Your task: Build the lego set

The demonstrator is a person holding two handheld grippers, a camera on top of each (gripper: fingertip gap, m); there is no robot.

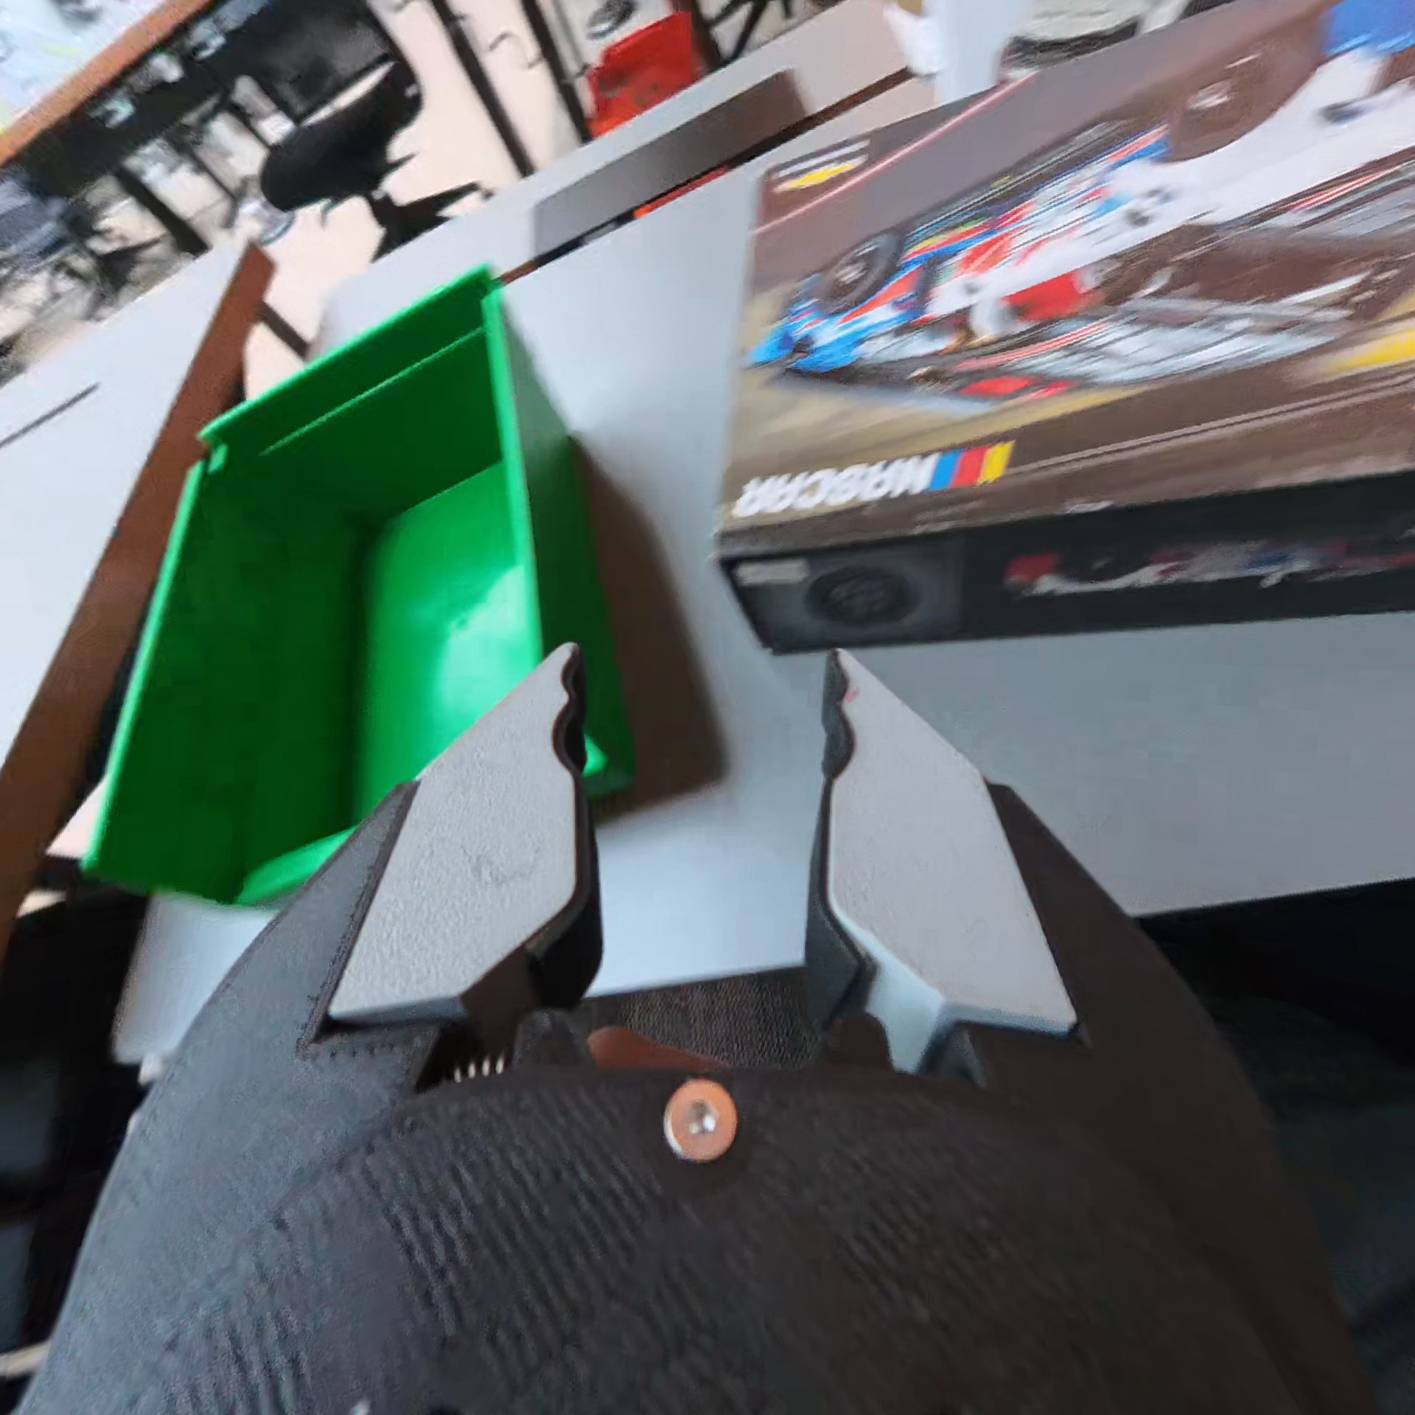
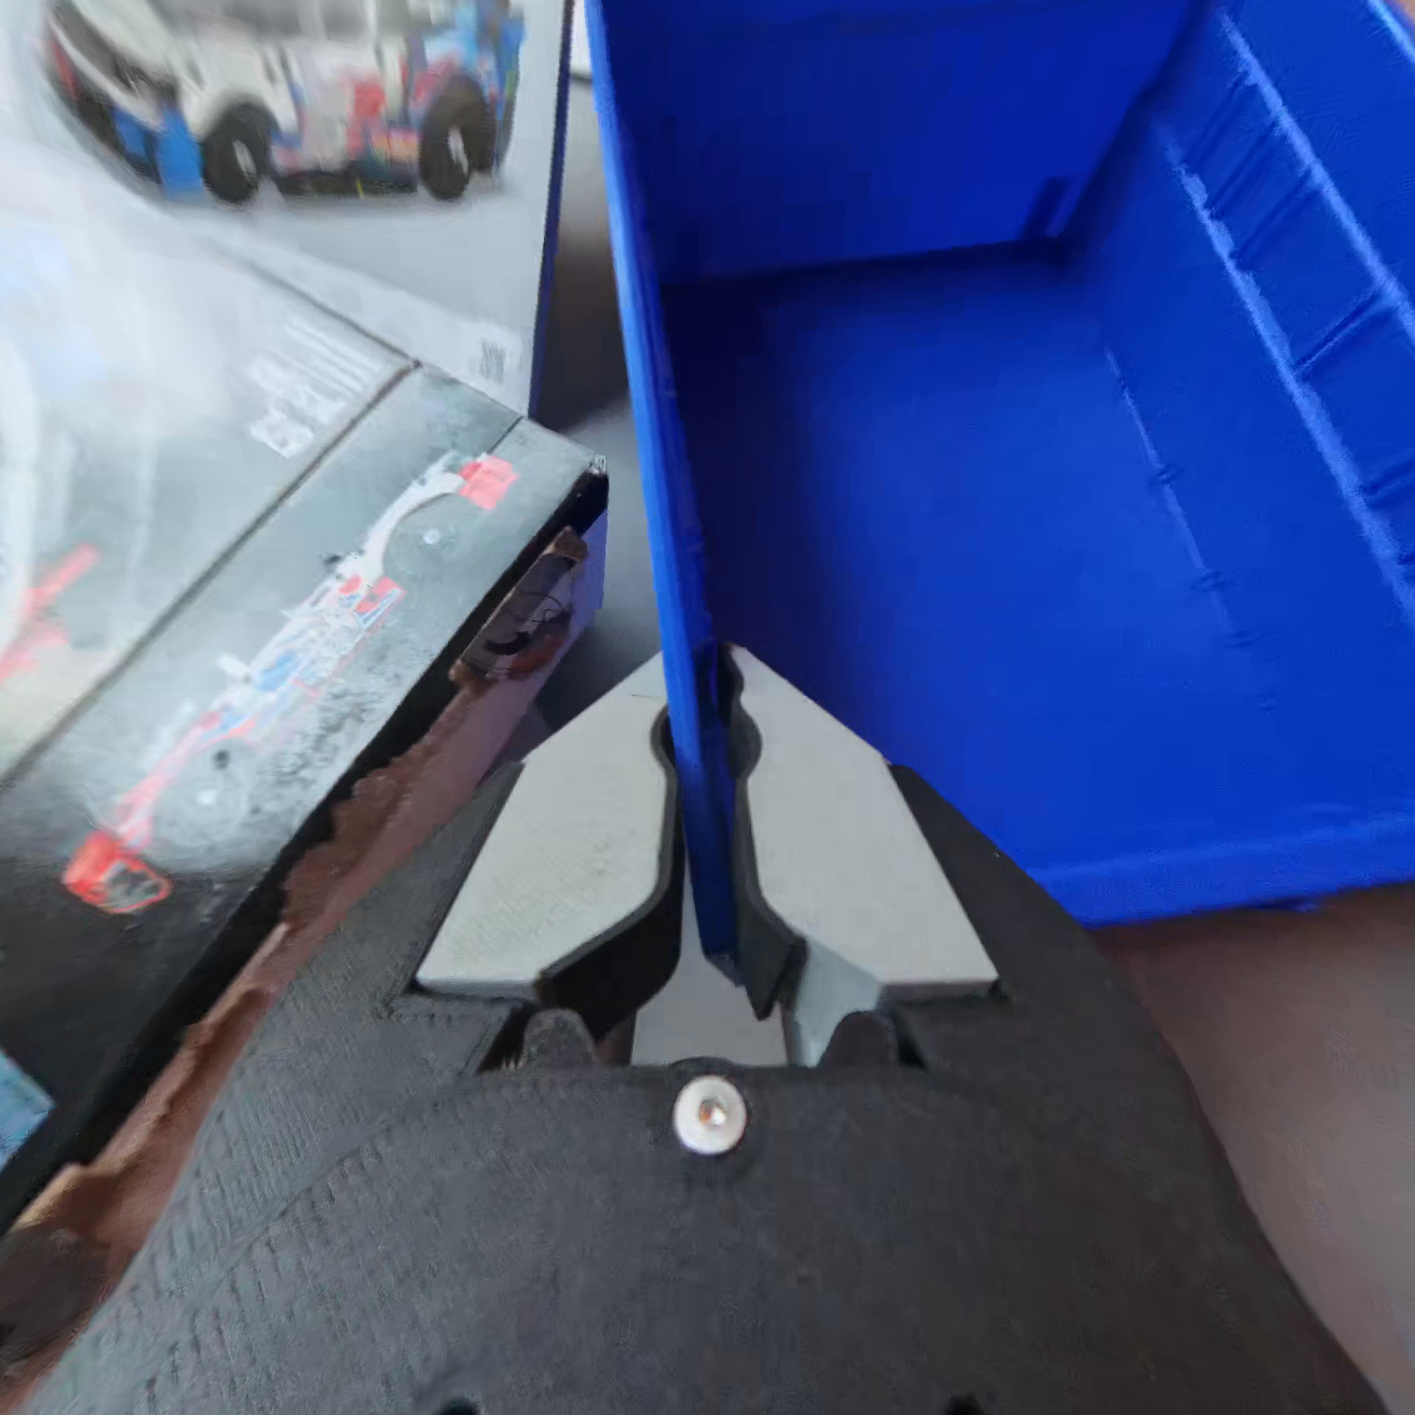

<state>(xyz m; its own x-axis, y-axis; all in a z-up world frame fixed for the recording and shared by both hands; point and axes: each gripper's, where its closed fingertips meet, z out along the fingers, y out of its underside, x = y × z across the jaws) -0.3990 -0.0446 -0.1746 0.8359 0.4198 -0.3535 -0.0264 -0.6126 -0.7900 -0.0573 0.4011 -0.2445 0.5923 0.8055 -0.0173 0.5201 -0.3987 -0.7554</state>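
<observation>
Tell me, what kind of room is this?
Probably an office or workshop. Behind the grey table with the lego box stand a black swivel chair and more long desks.

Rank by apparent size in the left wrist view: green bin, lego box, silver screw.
1. Lego box, cut off by the frame.
2. Green bin; nearly matches the box's visible part, so this order is unsure.
3. Silver screw, smallest.
</observation>
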